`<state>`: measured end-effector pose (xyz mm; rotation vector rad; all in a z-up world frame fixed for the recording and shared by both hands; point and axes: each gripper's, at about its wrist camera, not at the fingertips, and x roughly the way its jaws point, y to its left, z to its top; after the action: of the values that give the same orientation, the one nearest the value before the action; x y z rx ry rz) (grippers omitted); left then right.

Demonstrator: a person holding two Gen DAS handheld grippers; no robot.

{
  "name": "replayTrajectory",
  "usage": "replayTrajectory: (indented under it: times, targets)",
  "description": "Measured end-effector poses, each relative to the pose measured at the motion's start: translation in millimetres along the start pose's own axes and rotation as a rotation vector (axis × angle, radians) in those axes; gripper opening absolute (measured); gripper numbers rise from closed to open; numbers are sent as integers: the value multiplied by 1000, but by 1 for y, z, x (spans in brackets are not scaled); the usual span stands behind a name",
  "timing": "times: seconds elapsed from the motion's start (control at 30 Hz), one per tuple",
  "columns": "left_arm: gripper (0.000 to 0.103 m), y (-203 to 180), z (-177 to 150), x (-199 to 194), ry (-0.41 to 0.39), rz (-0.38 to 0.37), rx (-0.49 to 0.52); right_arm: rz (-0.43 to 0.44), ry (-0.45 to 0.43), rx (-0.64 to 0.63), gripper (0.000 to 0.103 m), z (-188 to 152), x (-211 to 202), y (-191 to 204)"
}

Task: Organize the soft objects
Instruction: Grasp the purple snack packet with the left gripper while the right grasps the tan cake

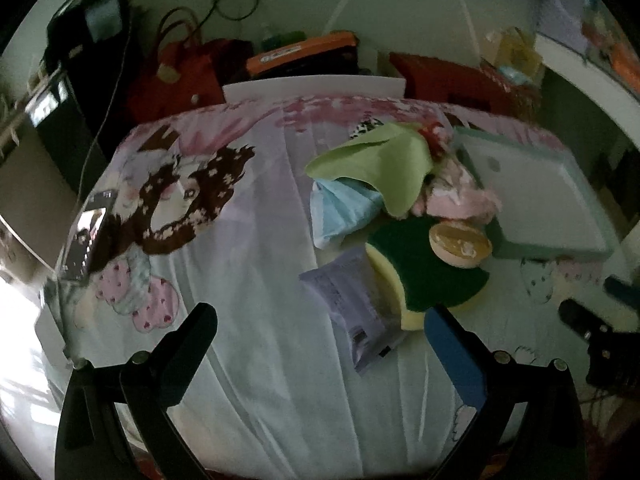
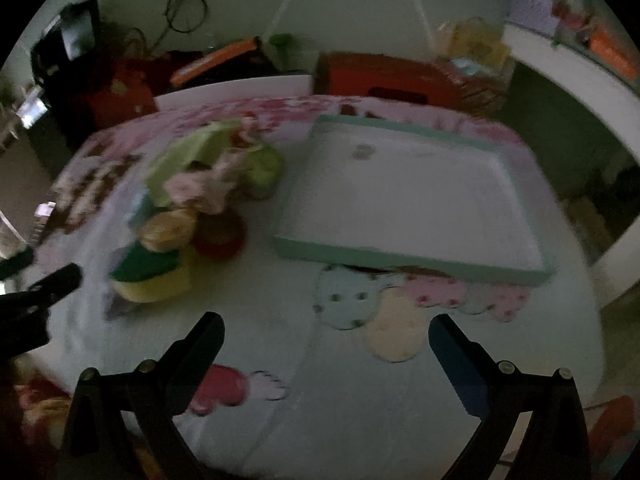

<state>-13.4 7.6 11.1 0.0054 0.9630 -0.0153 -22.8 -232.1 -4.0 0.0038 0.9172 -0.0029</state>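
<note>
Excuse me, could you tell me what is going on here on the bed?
A person holds two claws above a bed covered with a cartoon-print sheet. The left claw and the right claw are both open and hold nothing. A pile of soft things lies beside the shallow tray: a green cloth, a blue cloth, a green-and-yellow sponge, a round puff resting on it, and a purple wipes packet. The tray holds none of them yet.

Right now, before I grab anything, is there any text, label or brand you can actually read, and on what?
None is legible.
Purple packet: rows of print and a dark barcode-like patch, too small to read.
Orange-rimmed case: pale label strip, blurred.
Round tan puff: faint marking, unreadable.
Right wrist view: motion-blurred throughout.
</note>
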Motion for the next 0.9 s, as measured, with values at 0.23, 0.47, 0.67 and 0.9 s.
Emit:
replayTrajectory:
  times: [0.23, 0.47, 0.67, 0.9]
  targets:
    - [103, 2, -3, 11, 72, -53, 2, 186, 18, 34, 103, 20, 6, 17]
    - [103, -9, -6, 42, 219, -114, 48, 287, 37, 52, 101, 40, 23, 42]
    - [86, -6, -5, 66, 301, -164, 17, 312, 72, -3, 90, 47, 38, 63]
    - [75, -10, -1, 80, 328, -202, 27, 323, 99, -46, 82, 54, 53, 76]
